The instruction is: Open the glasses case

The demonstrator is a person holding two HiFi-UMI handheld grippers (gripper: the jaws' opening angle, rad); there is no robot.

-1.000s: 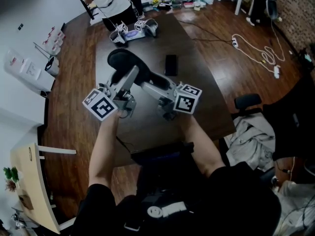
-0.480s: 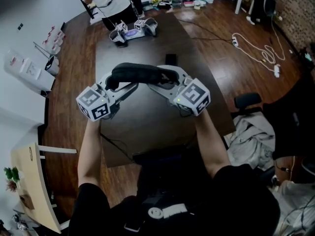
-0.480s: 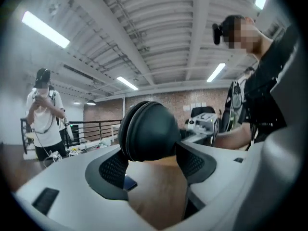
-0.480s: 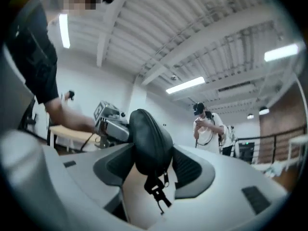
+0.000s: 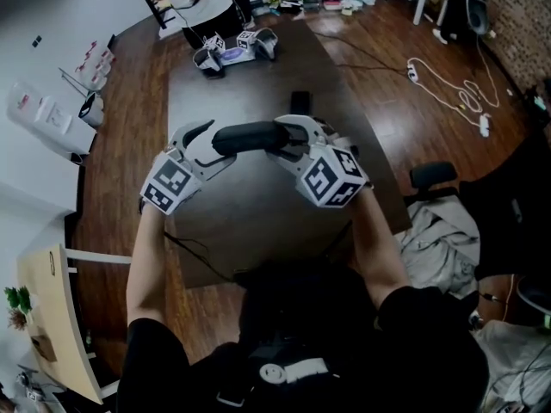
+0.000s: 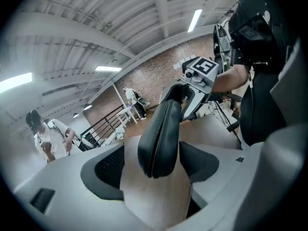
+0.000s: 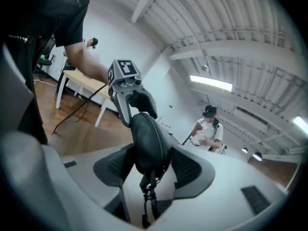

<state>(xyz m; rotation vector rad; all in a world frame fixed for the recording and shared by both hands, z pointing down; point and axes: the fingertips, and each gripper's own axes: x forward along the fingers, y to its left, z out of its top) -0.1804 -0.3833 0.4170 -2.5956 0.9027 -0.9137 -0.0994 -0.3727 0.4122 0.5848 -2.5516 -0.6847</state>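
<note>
Glasses case [image 5: 245, 136] — tight in right claw [image 7: 150, 161]

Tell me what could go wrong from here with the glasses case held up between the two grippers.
1. The left gripper has just been opening its fingers, and a gap shows beside the glasses case. Only the right gripper, whose fingers have just been closing on the other end, carries it, so the case may tilt or drop to the table.
2. The right fingers appear to press the shells from both sides of the seam, which may keep the case shut.
</note>
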